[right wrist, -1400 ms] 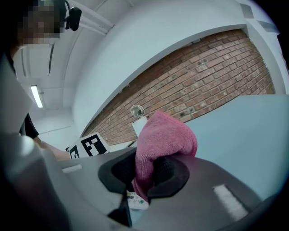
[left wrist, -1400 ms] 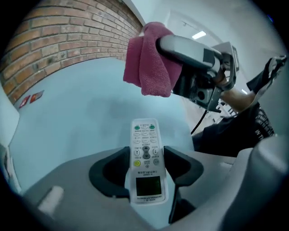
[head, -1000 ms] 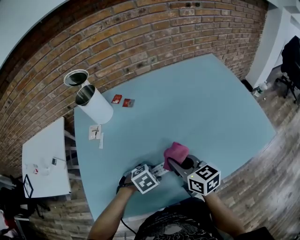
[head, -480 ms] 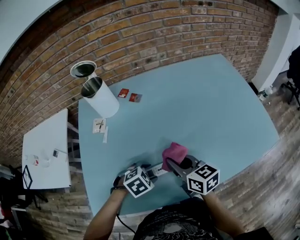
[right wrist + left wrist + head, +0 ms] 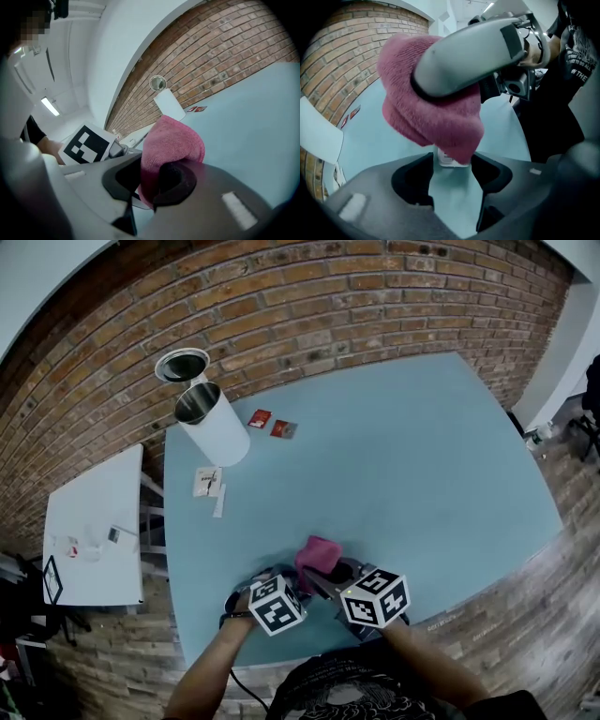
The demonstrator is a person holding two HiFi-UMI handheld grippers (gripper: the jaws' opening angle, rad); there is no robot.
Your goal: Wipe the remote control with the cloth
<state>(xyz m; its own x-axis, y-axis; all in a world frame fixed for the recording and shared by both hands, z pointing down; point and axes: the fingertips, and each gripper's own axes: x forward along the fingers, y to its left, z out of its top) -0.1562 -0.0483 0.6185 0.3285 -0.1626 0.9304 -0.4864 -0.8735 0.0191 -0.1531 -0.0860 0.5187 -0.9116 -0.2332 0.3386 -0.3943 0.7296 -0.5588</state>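
Observation:
A pink cloth (image 5: 319,552) hangs bunched over the near part of the blue table (image 5: 422,456). My right gripper (image 5: 325,572) is shut on it, and the cloth (image 5: 173,140) fills the gap between its jaws (image 5: 150,180). My left gripper (image 5: 292,581) sits just left of it, close against it. In the left gripper view only the white end of the remote control (image 5: 449,160) shows, pinched between the left gripper's (image 5: 452,165) jaws. The cloth (image 5: 431,117) lies on top of the remote and hides the rest. A right gripper finger (image 5: 464,61) presses on the cloth from above.
A white cylinder can (image 5: 216,432) lies tipped at the table's far left, with a round tin (image 5: 183,365) behind it. Two red packets (image 5: 271,424) and a white card (image 5: 208,482) lie near it. A white side table (image 5: 94,531) stands left. The brick wall runs behind.
The right gripper and the cloth have moved left, up against the left gripper. The stretch of remote that showed between them is now covered by the cloth.

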